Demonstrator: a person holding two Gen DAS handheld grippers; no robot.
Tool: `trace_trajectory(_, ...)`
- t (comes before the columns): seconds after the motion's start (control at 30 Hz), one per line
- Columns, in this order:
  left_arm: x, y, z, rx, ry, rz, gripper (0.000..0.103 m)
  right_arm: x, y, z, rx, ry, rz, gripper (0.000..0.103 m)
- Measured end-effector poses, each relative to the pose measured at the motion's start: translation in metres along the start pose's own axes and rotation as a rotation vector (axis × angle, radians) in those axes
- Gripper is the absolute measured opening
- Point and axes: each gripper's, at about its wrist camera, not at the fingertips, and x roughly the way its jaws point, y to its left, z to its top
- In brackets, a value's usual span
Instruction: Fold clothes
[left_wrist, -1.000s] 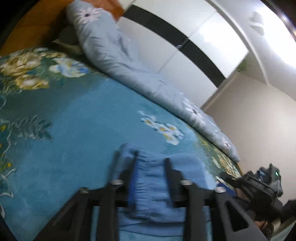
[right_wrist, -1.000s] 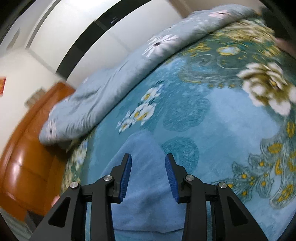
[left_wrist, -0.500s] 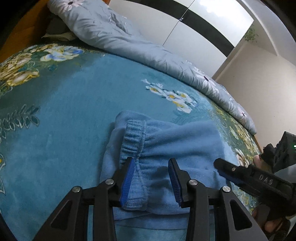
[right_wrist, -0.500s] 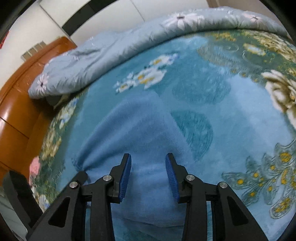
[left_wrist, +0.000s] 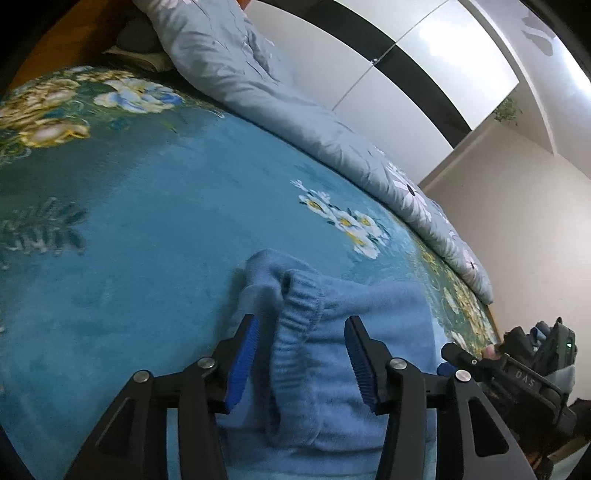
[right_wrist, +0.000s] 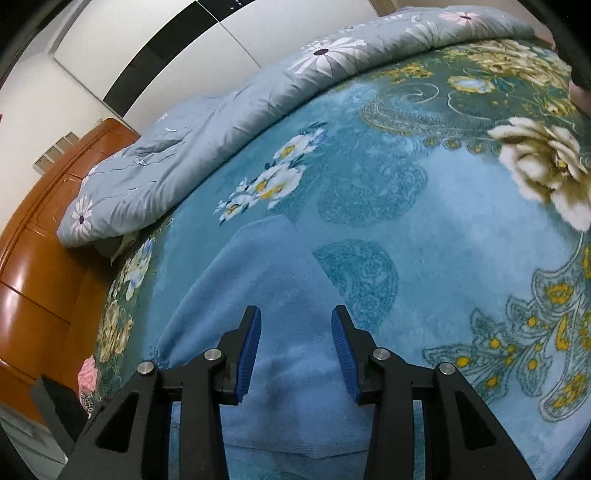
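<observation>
Left hand-held gripper (left_wrist: 301, 360): jaws spread wide, nothing pinched. 1 s ago they were clamped on the blue garment's elastic waistband; at 0.5 s they had let go, and now the gap is wider. The waistband (left_wrist: 301, 306) lies free between the blue pads, lower centre of the left wrist frame.

Right hand-held gripper (right_wrist: 295, 345): jaws spread, same gap as in both earlier frames, holding nothing. It hovers over the smooth end of the garment.

Blue fleece garment (right_wrist: 266, 291): lies folded on the teal floral bedspread (right_wrist: 461, 240), lower centre in both views. It was lifted and bunched in the left jaws 1 s ago and now sits flat on the bed.

In the left wrist view the right hand-held gripper (left_wrist: 448, 350) shows at lower right, beside the garment's edge, about where it was 0.5 s ago.

Grey floral quilt (left_wrist: 258, 85) is rolled along the far side of the bed, unchanged. Wardrobe doors (left_wrist: 424, 62) are behind it at upper right.
</observation>
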Motion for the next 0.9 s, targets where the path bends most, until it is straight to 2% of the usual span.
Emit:
trace_trajectory(0.07, 0.008, 0.001, -0.001, -0.007, 0.021, -0.006, 0.052, 0.001, 0.001, 0.000, -0.001, 0.005, 0.011, 0.041)
trace_trajectory(0.17, 0.013, 0.001, -0.002, -0.012, 0.030, 0.047, 0.050, 0.001, 0.000, -0.001, 0.000, 0.010, 0.011, 0.041)
trace_trajectory(0.23, 0.004, -0.001, -0.003, -0.014, 0.004, 0.048, 0.050, 0.002, -0.001, 0.000, 0.005, 0.012, 0.018, 0.041)
trace_trajectory(0.3, -0.010, -0.006, -0.002, 0.023, -0.055, 0.093, 0.053, 0.002, -0.005, 0.001, 0.019, 0.020, 0.036, 0.041)
trace_trajectory(0.33, -0.016, -0.008, -0.001, 0.048, -0.082, 0.126, 0.055, 0.004, -0.007, 0.003, 0.021, 0.032, 0.050, 0.047)
trace_trajectory(0.37, -0.018, -0.008, -0.001, 0.068, -0.089, 0.155, 0.063, 0.005, -0.010, 0.004, 0.020, 0.049, 0.068, 0.051)
trace_trajectory(0.4, -0.018, -0.007, -0.001, 0.078, -0.081, 0.176, 0.066, 0.007, -0.013, 0.006, 0.018, 0.067, 0.085, 0.056)
trace_trajectory(0.43, -0.014, -0.003, -0.001, 0.071, -0.052, 0.181, 0.066, 0.008, -0.017, 0.007, 0.028, 0.076, 0.092, 0.057)
trace_trajectory(0.5, -0.002, 0.009, -0.001, 0.019, 0.030, 0.166, 0.066, 0.008, -0.028, 0.009, 0.060, 0.081, 0.092, 0.057)
trace_trajectory(0.6, 0.007, 0.023, -0.002, -0.055, 0.092, 0.118, 0.066, 0.007, -0.045, 0.011, 0.109, 0.089, 0.092, 0.063)
trace_trajectory(0.77, 0.011, 0.038, -0.001, -0.162, 0.132, -0.012, 0.070, 0.007, -0.073, 0.015, 0.191, 0.103, 0.092, 0.063)
trace_trajectory(0.9, 0.013, 0.040, 0.001, -0.175, 0.151, -0.056, 0.075, 0.014, -0.067, 0.011, 0.180, 0.146, 0.156, 0.064)
